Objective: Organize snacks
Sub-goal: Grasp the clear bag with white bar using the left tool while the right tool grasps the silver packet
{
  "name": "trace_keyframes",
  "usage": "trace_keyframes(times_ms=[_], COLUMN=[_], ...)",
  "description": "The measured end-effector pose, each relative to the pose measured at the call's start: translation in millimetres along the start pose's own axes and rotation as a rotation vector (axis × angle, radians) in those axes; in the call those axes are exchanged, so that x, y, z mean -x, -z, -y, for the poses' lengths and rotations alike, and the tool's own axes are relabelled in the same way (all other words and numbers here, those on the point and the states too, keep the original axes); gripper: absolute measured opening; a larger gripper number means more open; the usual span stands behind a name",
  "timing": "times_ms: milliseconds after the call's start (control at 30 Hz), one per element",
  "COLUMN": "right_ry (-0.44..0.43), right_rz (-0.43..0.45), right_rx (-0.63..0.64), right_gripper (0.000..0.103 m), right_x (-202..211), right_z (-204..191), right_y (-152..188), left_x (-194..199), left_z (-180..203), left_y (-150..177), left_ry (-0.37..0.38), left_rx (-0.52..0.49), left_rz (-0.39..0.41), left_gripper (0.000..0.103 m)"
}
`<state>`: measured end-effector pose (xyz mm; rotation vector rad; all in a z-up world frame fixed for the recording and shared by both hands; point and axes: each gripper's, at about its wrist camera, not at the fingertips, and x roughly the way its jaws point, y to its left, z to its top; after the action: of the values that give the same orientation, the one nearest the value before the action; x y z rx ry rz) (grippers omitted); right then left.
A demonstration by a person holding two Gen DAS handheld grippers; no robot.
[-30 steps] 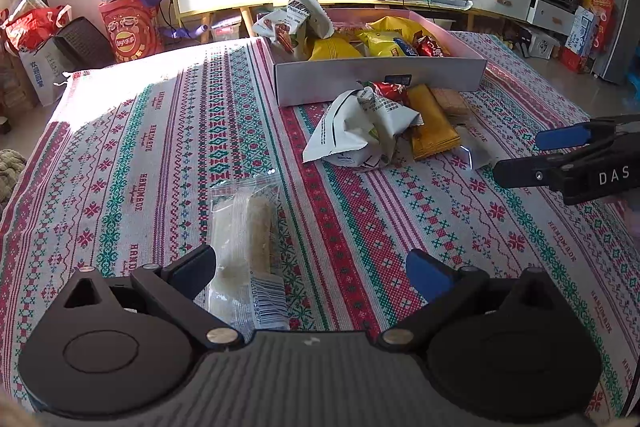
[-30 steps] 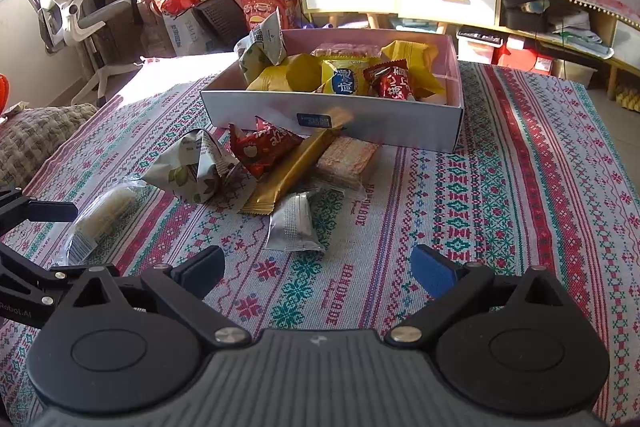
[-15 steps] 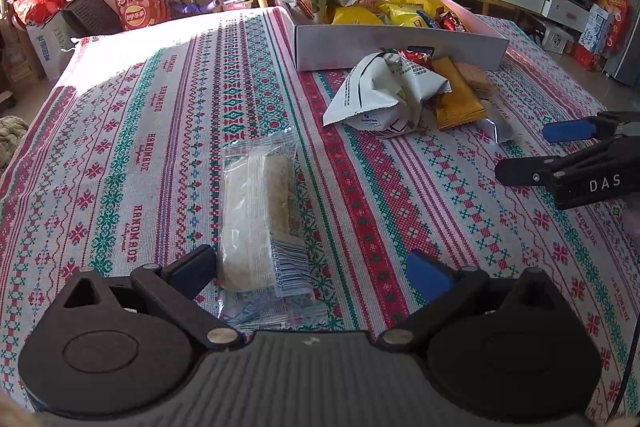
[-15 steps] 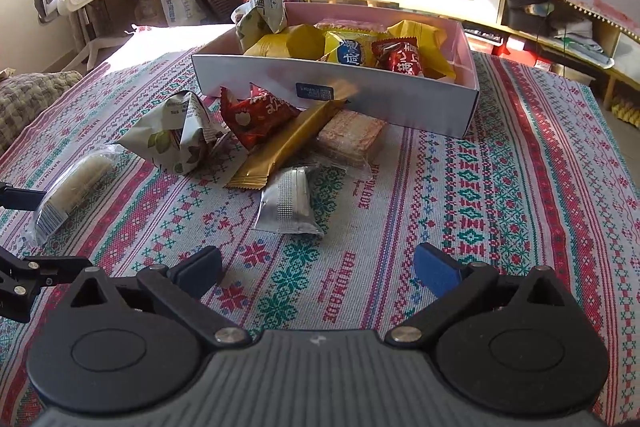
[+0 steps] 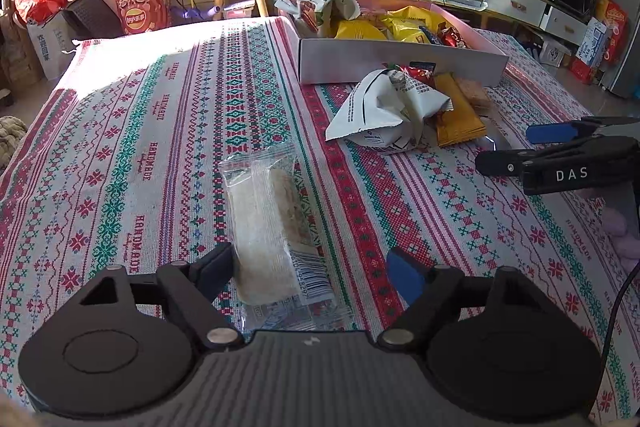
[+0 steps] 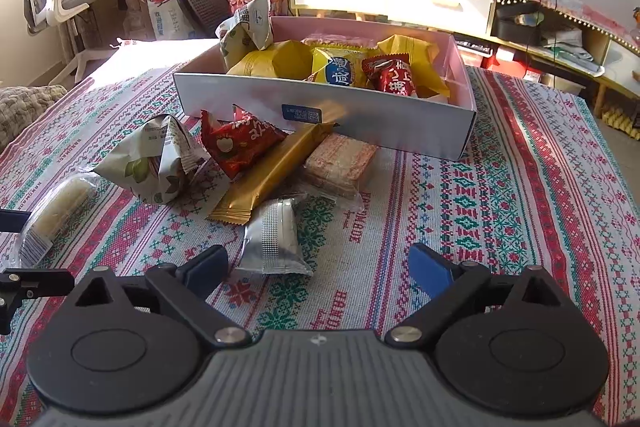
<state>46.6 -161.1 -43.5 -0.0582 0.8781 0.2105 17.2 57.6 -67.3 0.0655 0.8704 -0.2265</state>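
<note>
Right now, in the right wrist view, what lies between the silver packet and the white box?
The gold bar wrapper and the clear-wrapped wafer pack lie between the silver packet and the white box, shown in the right wrist view.

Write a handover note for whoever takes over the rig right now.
Left gripper: open, empty, straddling the clear-wrapped bar on the cloth.
Right gripper: open, empty, low behind the silver pack.
Done: several snacks already in the box.
Left: clear bar, silver pack, gold bar, wafer pack, red bag and white bag lie in front of the box.
</note>
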Motion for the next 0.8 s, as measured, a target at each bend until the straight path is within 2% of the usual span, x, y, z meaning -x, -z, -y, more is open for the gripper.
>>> trace_keyframes(times_ms=[133, 333, 467, 600, 800], right_ry=[0.005, -0.01, -0.02, -0.035, -0.051], right_rz=[0.008, 0.014, 0.021, 0.021, 0.016], right_rx=[0.0, 0.029, 0.069, 0.097, 0.087], right_gripper=[0.089, 0.071, 0.049, 0.024, 0.022], right_x=[-4.1, -5.3, -3.2, -0.1, 4.5], right_z=[-4.2, -13.4, -17.9, -19.4, -15.6], right_y=[-5.4, -9.1, -8.4, -7.8, -5.7], left_x=[1.2, -0.9, -2.8, -6.0, -9.9], left_z=[-2.4, -4.5, -3.8, -5.4, -10.0], left_y=[-1.9, -4.5, -4.9, -5.5, -7.0], left_ry=[0.01, 0.006, -0.001, -0.01, -0.022], left_rx=[0.021, 0.03, 0.011, 0.013, 0.015], left_rz=[0.0, -0.001, 0.002, 0.005, 0.018], left_gripper=[0.078, 0.077, 0.078, 0.088, 0.091])
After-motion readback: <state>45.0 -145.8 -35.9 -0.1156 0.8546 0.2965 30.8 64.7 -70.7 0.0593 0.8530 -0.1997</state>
